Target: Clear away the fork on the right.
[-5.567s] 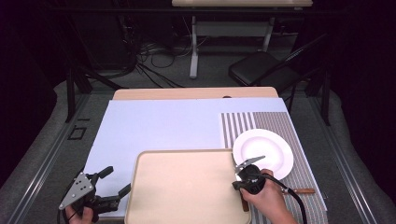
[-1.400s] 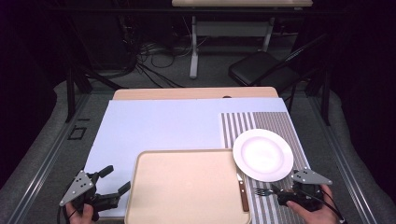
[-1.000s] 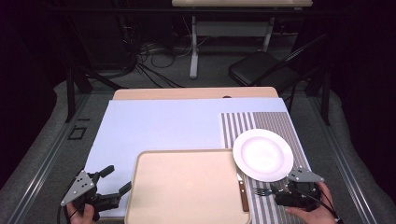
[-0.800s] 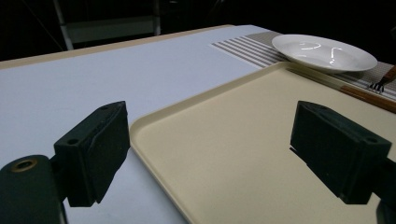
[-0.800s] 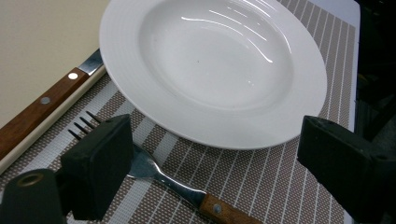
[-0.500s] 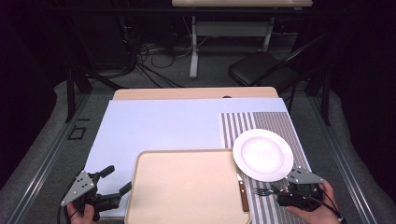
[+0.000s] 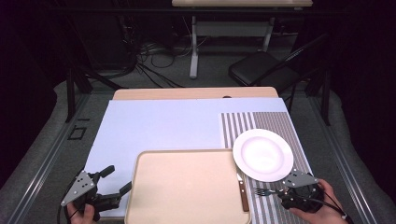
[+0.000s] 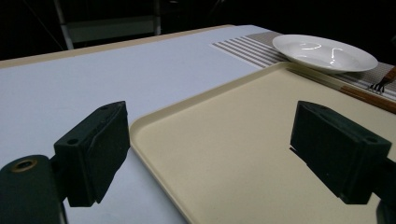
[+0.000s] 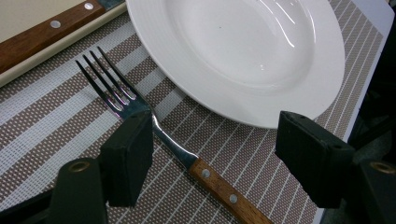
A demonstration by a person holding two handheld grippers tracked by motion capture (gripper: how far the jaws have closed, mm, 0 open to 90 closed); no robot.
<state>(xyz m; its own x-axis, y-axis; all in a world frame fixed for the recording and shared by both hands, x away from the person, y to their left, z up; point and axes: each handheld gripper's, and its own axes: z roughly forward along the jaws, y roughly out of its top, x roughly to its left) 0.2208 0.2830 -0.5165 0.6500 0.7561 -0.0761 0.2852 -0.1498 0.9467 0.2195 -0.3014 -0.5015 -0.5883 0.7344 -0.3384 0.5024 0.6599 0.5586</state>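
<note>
A wooden-handled fork (image 9: 187,156) lies on the striped placemat (image 7: 261,123) just in front of the white plate (image 7: 263,154), tines (image 7: 259,191) pointing toward the tray. My right gripper (image 9: 219,158) is open and low over it, the fork's neck running beside one jaw and its handle between the jaws. In the high view that right gripper (image 7: 287,195) is at the table's front right. A wooden-handled knife (image 7: 243,193) rests along the right rim of the beige tray (image 7: 187,186). My left gripper (image 7: 116,179) is open at the tray's left front corner, holding nothing.
A pale blue mat (image 7: 159,123) covers the table's middle and left. Through the left gripper (image 8: 215,154) I see the tray (image 8: 224,135), the plate (image 8: 324,51) and the fork tines (image 8: 380,85) beyond. A black chair (image 7: 261,70) stands behind the table.
The right gripper moved from the plate's left side to the front right corner, then crept slightly left toward the fork. The left gripper has stayed put.
</note>
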